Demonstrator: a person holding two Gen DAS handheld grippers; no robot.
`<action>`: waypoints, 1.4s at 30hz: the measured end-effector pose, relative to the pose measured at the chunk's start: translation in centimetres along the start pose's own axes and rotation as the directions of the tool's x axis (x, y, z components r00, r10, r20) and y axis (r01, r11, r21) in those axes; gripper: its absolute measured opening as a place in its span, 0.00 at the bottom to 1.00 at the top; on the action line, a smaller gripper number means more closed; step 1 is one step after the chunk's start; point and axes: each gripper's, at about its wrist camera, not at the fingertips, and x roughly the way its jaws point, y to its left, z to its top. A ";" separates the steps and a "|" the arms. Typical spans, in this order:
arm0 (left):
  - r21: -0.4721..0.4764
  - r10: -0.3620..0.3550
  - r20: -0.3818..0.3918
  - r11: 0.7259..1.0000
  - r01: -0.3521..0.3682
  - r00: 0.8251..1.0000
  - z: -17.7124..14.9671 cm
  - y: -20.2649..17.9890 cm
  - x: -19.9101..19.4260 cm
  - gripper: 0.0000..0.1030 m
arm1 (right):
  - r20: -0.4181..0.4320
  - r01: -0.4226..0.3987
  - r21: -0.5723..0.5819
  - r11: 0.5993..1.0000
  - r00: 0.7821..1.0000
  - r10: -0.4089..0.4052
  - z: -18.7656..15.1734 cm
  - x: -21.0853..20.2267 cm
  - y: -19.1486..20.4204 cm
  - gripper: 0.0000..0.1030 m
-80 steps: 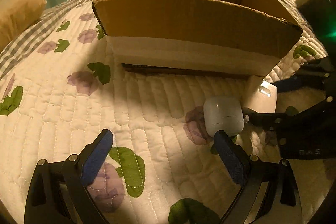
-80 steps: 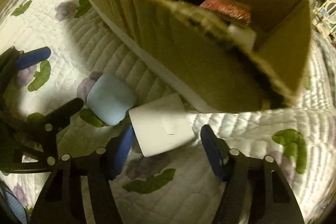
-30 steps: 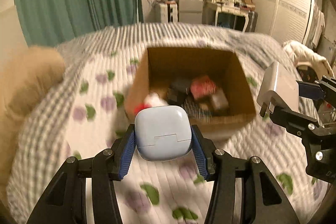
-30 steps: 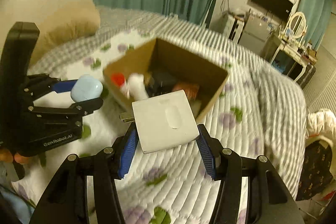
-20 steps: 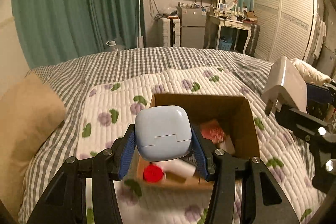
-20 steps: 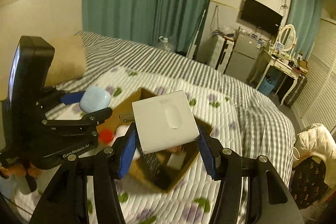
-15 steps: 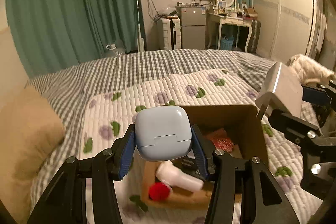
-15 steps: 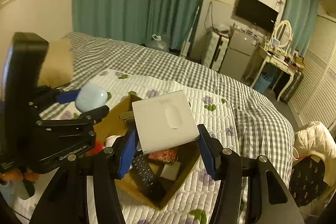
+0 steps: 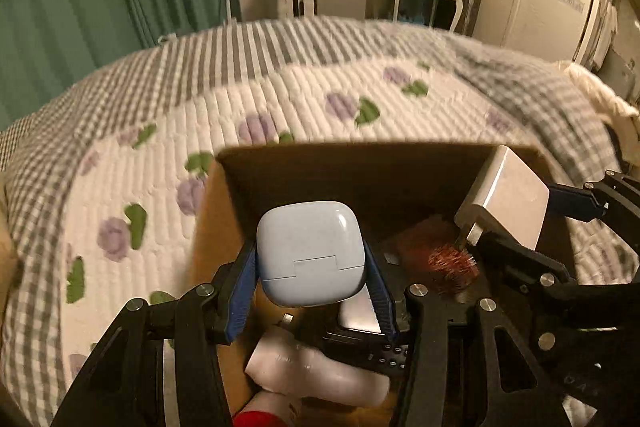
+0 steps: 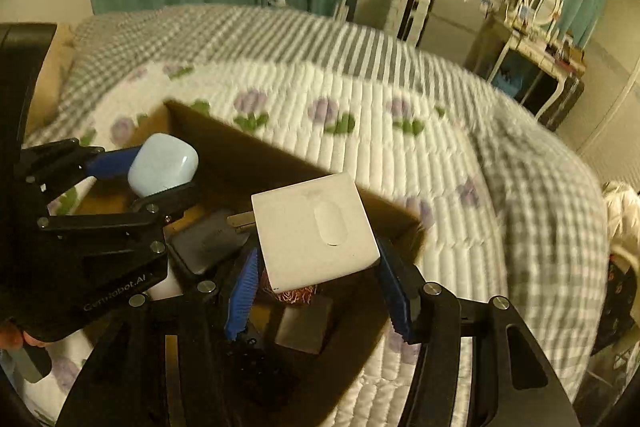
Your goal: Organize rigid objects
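— What's the big picture from where you stand?

— A bed with a quilted floral coverlet [image 9: 304, 107], and on it an open cardboard box [image 9: 360, 163]. Both tools hang over the box mouth, side by side.

— What's already in the box?

— A white bottle with a red cap [image 9: 316, 371], a black remote with buttons [image 9: 368, 347], something coppery and bristly [image 9: 452, 263], and a dark flat slab [image 10: 204, 241]. It's crowded down there.

— And the claws?

— The left gripper [image 9: 312, 291] is clamped on a pale blue earbud case [image 9: 310, 253], blue pads against its two sides, lid seam facing the camera. The right gripper [image 10: 316, 279] is pinching a white square charger [image 10: 316, 231], its metal prongs sticking out to the left, toward the other tool.

— So what does the drop hinge on?

— I'd say straight down. Each thing sits directly above the open box, with the cargo below the fingers, so releasing should land it inside. The left one is over the bottle and remote; the right one over the coppery piece. Neither is nearer; both are already across the rim.

— Any writing?

— Only on the left tool's black body, seen from the right camera: it looks like "GenRobot.AI" [image 10: 116, 291]. Nothing legible on the case or charger.
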 end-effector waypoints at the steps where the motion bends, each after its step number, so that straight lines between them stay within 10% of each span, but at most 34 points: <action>1: 0.006 0.016 0.001 1.000 -0.016 1.000 -0.1 -0.1 0.2 0.50 | -0.009 -0.003 -0.001 1.000 1.000 0.003 -0.1 0.6 0.0 0.53; 8: -0.048 -0.028 -0.007 0.998 0.028 1.000 0.5 0.6 -0.9 0.63 | 0.032 0.032 0.003 0.999 0.999 -0.032 0.1 0.3 -0.4 0.60; 17: -0.047 0.044 0.156 0.998 -0.037 0.987 1.2 0.6 -10.5 0.63 | 0.175 0.081 0.037 0.996 0.981 -0.086 0.6 -10.8 -2.0 0.60; 30: -0.061 0.115 0.494 0.993 -0.097 0.862 -3.0 -0.2 -29.5 0.69 | 0.518 0.089 0.087 0.992 0.847 -0.121 -3.1 -30.6 0.0 0.65; 35: -0.047 0.109 0.575 0.994 -0.100 0.811 -6.4 -0.6 -31.8 0.69 | 0.600 0.040 0.093 0.995 0.795 -0.088 -5.7 -33.3 1.2 0.67; 42: -0.098 0.112 0.611 0.993 -0.065 0.784 -11.8 0.0 -28.4 0.80 | 0.620 0.008 0.074 0.997 0.783 -0.052 -10.4 -30.4 3.4 0.88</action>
